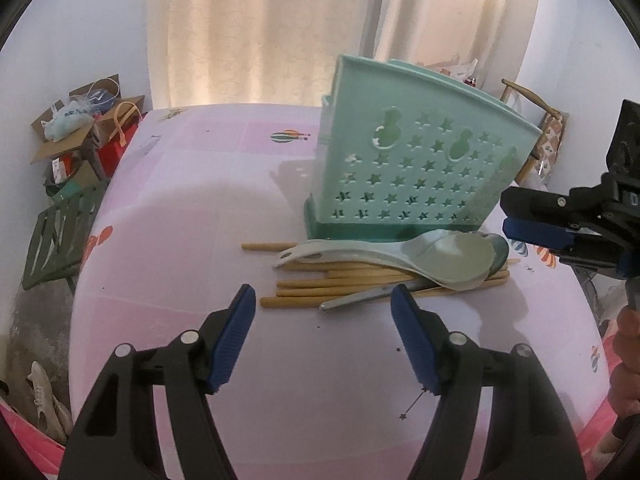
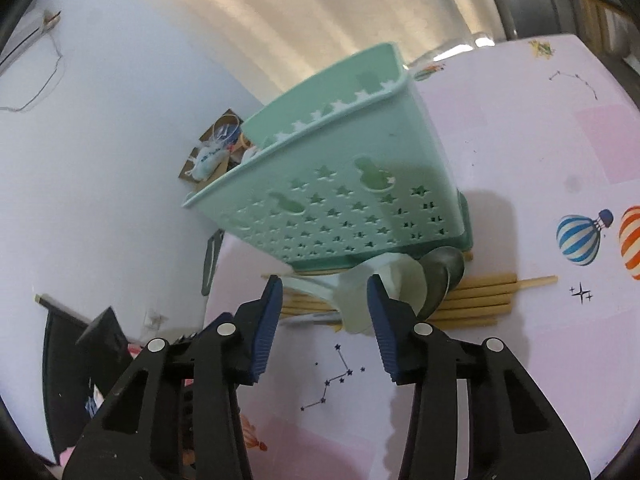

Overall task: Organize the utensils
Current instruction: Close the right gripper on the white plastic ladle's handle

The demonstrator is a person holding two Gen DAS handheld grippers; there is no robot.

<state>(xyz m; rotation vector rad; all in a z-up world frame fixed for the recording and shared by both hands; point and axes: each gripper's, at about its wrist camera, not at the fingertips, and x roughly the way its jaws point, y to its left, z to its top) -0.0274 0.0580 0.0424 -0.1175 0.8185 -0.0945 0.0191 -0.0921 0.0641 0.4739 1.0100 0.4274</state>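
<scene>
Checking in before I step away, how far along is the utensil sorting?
Nothing looks sorted: chopsticks, the pale spoon and a metal utensil lie on the table before the green holder. Left gripper and right gripper hold nothing. Everything remains.

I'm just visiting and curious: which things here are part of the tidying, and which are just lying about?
Part of the job:
- green holder
- pale plastic spoons
- wooden chopsticks
- metal handle

Just lying about:
- cardboard boxes and bags
- curtain
- folded green chair
</scene>
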